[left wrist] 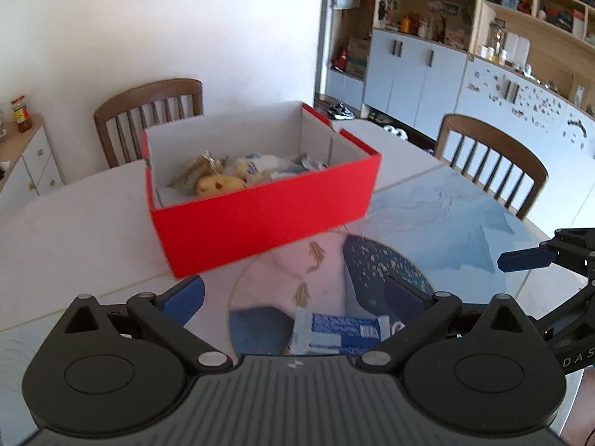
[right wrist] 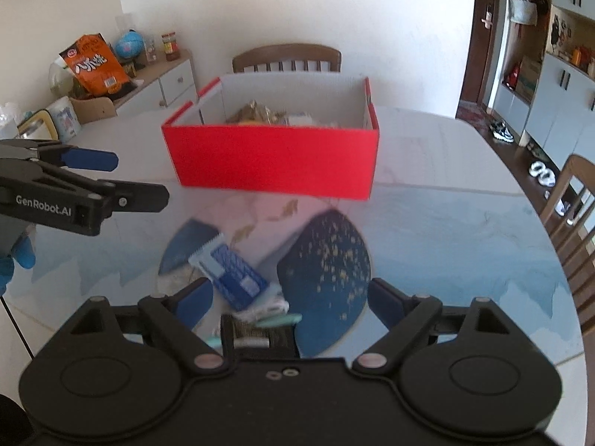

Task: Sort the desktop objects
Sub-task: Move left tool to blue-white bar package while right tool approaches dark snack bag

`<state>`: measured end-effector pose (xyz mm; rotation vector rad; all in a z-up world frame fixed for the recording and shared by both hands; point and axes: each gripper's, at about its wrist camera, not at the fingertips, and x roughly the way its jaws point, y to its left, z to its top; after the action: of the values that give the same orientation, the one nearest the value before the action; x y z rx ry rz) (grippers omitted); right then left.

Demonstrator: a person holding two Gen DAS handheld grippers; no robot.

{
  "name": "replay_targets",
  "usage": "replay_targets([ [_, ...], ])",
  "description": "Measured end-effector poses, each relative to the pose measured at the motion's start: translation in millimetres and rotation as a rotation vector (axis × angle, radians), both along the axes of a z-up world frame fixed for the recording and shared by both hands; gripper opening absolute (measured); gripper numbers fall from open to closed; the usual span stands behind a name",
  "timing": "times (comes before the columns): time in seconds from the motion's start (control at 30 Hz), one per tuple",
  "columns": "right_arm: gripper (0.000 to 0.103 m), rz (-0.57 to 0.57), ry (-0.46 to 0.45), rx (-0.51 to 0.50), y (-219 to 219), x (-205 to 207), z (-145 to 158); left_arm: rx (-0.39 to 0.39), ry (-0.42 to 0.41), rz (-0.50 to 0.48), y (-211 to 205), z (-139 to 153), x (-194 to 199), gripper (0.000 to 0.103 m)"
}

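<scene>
Blue packet (right wrist: 232,273): is lying flat on the patterned table mat (left wrist: 446,215), near the front edge, with a pale serrated end pointing toward the red box (right wrist: 271,160); in the left wrist view the same packet (left wrist: 334,329) is sitting just ahead of the gripper body, between the two spread fingers.
Other loose items: a white crumpled piece (right wrist: 266,306) and a mint-green stick-like thing (right wrist: 277,320) are lying just beside the packet; what they are is too blurred to tell.
Left gripper (left wrist: 293,297): is hovering low over the packet with its jaws spread wide, holding nothing.
Right gripper (right wrist: 290,299): is hanging over the same cluster, jaws likewise wide apart and empty.
Step in hand: judging by the layout, a pick of the next loose item is being lined up, most likely the blue packet.
Next move: probably calling for one gripper to drop, close across the packet's narrow width, then lift it over the box's near wall.
Red box: is standing open beyond the mat, already holding wrappers and a yellow toy (left wrist: 219,184).
In the way: both grippers are crowding one spot, so they could knock together; the flat packet may slide on the mat.
Around: wooden chairs (left wrist: 148,119) and a sideboard (right wrist: 160,81) are standing well apart.
</scene>
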<state>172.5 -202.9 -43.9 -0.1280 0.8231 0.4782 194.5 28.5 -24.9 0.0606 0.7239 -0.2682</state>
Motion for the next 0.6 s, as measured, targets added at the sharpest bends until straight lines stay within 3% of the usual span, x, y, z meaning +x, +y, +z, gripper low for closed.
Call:
replay_targets([
  [0.4,0.091,-0.027,0.052,-0.004,-6,-9,-32,0.010,0.042,-0.081,-10,-48,1,0.103],
  [0.6,0.089,-0.022,0.066,-0.008,-2,-7,-42,-0.002,0.057,-0.072,-11,-60,10,0.103],
])
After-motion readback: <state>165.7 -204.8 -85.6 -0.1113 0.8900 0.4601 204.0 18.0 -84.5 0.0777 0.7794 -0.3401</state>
